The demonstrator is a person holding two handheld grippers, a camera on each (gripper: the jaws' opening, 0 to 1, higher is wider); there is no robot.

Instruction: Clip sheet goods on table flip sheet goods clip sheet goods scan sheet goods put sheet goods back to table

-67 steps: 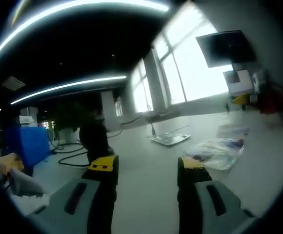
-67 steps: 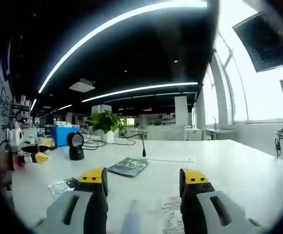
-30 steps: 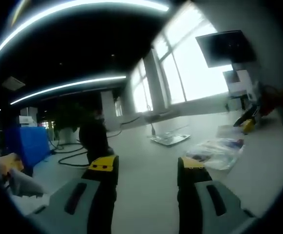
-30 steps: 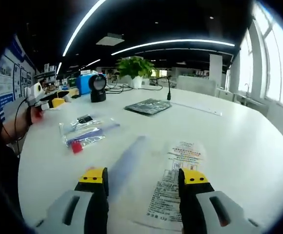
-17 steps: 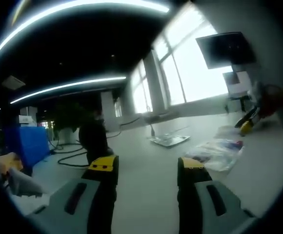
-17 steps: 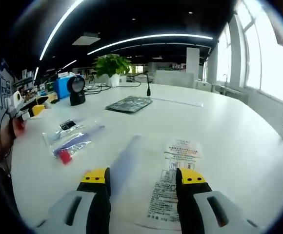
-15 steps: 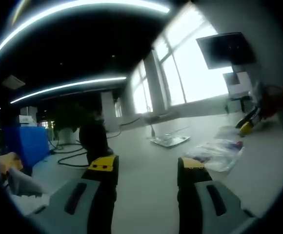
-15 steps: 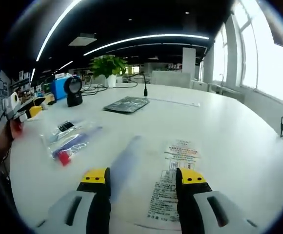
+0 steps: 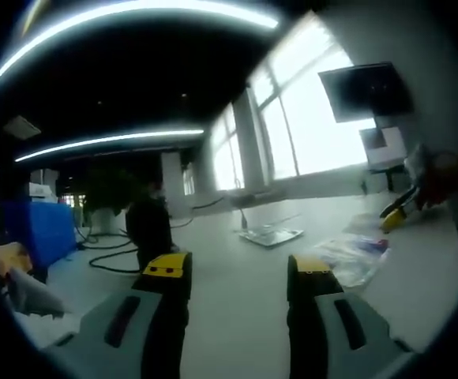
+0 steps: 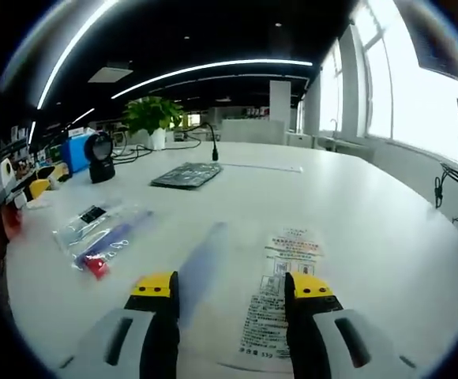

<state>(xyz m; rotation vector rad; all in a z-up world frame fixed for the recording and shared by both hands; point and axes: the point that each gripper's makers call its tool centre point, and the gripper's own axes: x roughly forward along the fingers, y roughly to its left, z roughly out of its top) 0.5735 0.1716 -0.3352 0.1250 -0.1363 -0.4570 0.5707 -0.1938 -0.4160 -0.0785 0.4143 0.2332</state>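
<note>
Right gripper view: a flat clear plastic sheet packet with a white printed label (image 10: 280, 296) is lying on the round white table (image 10: 371, 213), its near end reaching between and under the yellow-tipped jaws.
Right hand-held gripper (image 10: 232, 289): it is hovering low over the packet with its jaws spread apart and nothing pinched between them; whether the right jaw is touching the label cannot be told.
Second packet: a clear plastic bag holding blue and red items (image 10: 99, 233) is lying on the table to the left of the labelled packet, well apart from it.
Farther out: a dark flat rectangular pack (image 10: 185, 174) is resting near the table's middle, with a thin black upright microphone (image 10: 212, 142) beyond it and a black round-headed scanner on a stand (image 10: 99, 156) to the left.
Background: a green potted plant (image 10: 152, 116) is standing behind the table.
Left gripper view, left hand-held gripper (image 9: 237, 270): its yellow-tipped jaws are standing apart, gripping nothing, above the table (image 9: 237, 253).
Left gripper view, surroundings: a crumpled clear plastic bag (image 9: 347, 257) is lying to the right, and the other hand-held gripper (image 9: 407, 205) is reaching in at the right edge; its jaw state cannot be told here.
</note>
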